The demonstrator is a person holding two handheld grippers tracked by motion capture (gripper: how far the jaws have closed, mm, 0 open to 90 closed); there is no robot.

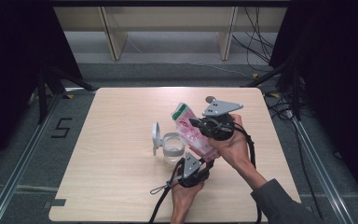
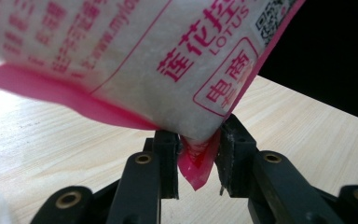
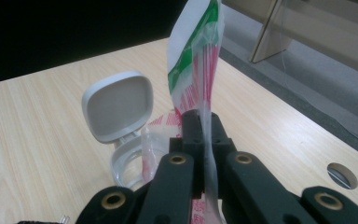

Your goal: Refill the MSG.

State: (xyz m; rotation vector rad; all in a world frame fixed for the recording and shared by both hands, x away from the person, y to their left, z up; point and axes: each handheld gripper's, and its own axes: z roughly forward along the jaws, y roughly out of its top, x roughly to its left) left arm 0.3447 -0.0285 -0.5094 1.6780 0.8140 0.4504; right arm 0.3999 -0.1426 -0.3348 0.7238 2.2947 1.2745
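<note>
Bag [image 1: 193, 132] of white grains hangs tilted above the table [image 1: 121, 186], between our two grippers, just beside the jar [image 1: 171, 148]. With the left gripper [image 1: 192, 173] we pinch the pink bottom corner of the bag; in the left gripper view this corner [image 2: 196, 163] sits between the two jaws and the pads press on it. With the right gripper [image 1: 200, 125] we clamp the upper part of the bag; in the right gripper view the jaws are fully closed on the thin flat film [image 3: 208, 135], below the green stripe. The jar stands on the table with its grey lid [image 3: 117, 105] flipped open and upright. A round hole [image 3: 340, 175] is in the table near its edge.
</note>
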